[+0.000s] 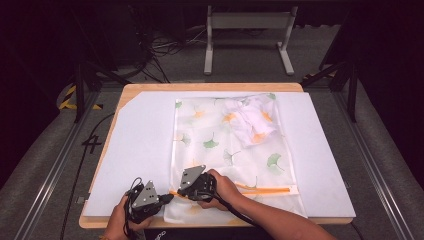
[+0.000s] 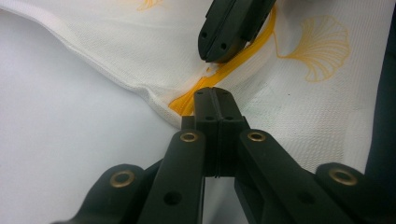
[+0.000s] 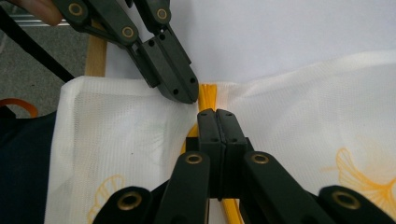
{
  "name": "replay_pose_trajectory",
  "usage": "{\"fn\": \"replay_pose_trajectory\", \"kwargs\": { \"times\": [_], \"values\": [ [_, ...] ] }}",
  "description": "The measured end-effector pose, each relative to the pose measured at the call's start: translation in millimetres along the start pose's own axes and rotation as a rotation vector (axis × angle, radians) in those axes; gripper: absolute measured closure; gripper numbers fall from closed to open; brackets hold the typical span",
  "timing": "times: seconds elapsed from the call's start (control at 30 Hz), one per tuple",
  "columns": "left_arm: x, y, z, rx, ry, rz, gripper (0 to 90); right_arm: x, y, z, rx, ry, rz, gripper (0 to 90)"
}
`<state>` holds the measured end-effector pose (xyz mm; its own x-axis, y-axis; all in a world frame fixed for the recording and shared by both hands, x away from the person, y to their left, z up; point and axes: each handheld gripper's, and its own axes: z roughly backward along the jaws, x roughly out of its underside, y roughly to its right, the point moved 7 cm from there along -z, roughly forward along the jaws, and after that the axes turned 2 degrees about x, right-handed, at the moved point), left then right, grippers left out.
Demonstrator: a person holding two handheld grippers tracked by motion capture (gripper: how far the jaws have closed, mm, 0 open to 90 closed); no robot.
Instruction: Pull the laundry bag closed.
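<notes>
Both tongs, left [image 2: 212, 95] and right [image 3: 216, 116], are clamped tight on the mesh bag's [image 1: 220, 145] orange zipper [image 2: 224, 72].

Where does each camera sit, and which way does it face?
High view: above the person's side, facing forward and down on the mesh bag; both forearms show.
Left gripper view: on the left gripper, facing the orange zipper.
Right gripper view: on the right gripper, facing that zipper.
Shared: both gripper views show the other gripper.

light: bright, even on white-covered wooden table [image 1: 140, 145] | surroundings: dark from 9 to 3 o'clock | focus: slightly soft | shadows: faint
</notes>
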<state>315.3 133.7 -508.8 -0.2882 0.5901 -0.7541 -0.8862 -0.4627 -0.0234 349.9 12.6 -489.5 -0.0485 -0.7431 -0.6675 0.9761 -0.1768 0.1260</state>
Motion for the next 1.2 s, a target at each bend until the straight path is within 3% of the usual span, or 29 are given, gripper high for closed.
{"fn": "replay_pose_trajectory", "kwargs": {
  "times": [1.2],
  "values": [
    [-0.1, -1.0, 0.1, 0.008, 0.002, 0.008, 90.0, 33.2, 10.1, 30.5, 0.043, -0.038, -0.037, 90.0]
  ]
}}
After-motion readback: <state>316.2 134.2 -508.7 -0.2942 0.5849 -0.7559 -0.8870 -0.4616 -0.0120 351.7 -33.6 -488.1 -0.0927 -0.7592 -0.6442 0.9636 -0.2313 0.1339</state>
